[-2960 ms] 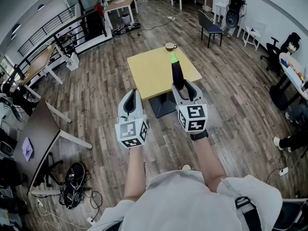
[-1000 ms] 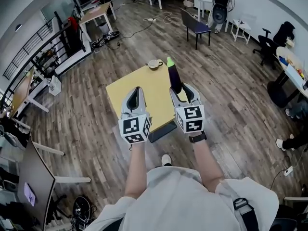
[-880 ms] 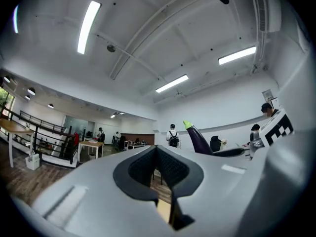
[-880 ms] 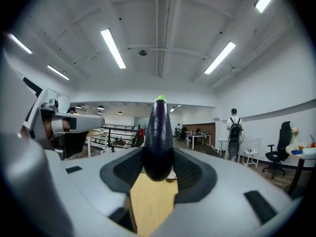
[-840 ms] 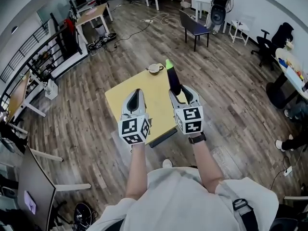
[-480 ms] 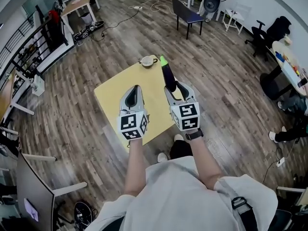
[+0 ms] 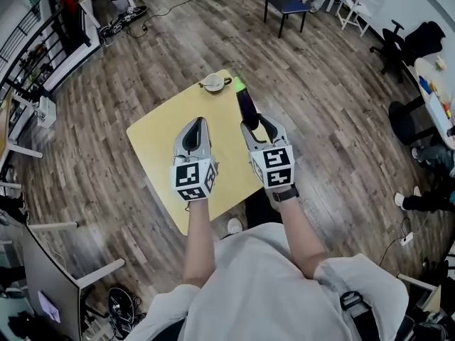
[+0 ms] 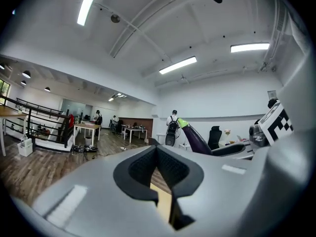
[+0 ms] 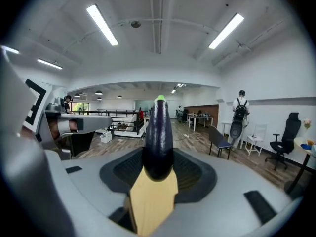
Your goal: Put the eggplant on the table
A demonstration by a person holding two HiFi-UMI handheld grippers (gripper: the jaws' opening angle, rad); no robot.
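Wood plank flooring ran across the whole room. A dark chair with a blue seat stood at the far end, and a black office chair stood well to its right. A black railing lined the left side, with a tangle of cables on the floor near it. A dark-topped desk sat at the lower left, and beside it lay what seemed to be a heap of cords. A small handled cup sat apart from all these, nearer the middle. In the right gripper view, a person with a backpack stood by the white wall under long ceiling lights.
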